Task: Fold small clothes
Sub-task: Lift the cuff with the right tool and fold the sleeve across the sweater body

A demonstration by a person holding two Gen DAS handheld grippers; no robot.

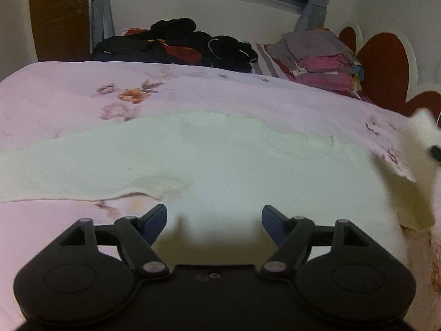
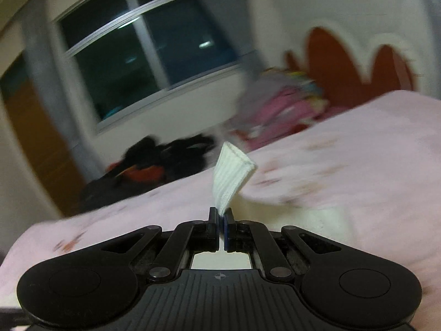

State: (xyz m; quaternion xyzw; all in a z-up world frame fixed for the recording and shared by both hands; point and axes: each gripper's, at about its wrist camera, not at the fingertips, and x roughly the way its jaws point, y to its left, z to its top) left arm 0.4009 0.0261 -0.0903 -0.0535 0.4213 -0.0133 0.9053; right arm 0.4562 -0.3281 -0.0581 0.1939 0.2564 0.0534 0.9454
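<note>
We hold the left gripper point(image 1: 214, 216) low over the white garment point(image 1: 193, 160), jaws spread wide and empty. Our right gripper point(image 2: 222, 218) tilts upward, jaws clamped on its ribbed edge point(image 2: 233, 175).

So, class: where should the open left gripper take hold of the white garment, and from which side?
Judging by its pose, the left gripper should pinch the white garment at its near edge, coming in low from the front, since that edge lies flat and unheld.
</note>
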